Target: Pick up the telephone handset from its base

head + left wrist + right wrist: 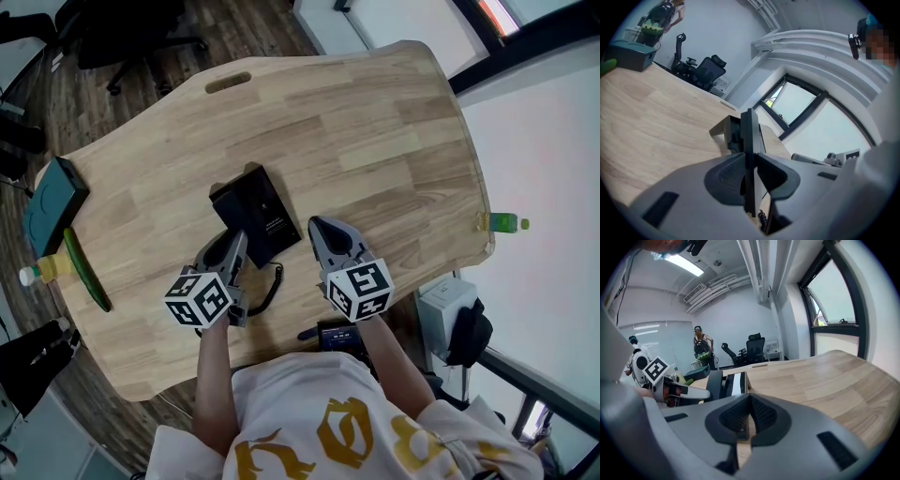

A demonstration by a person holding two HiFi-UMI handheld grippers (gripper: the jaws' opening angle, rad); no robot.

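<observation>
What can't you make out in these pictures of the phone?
Handset: left gripper covers it in the head view; whether it has left the base is unclear.
Print on the base: head view, too small.
Dark item at the table's near edge: head view, right gripper overlaps it.

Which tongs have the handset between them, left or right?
The left tongs: their pads pinch the black handset. The right tongs are shut on nothing.

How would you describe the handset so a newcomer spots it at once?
On the wooden table, find the black telephone base at its middle. The handset is the thin black bar at the base's near-left edge, the only part clamped in the left tool.
</observation>
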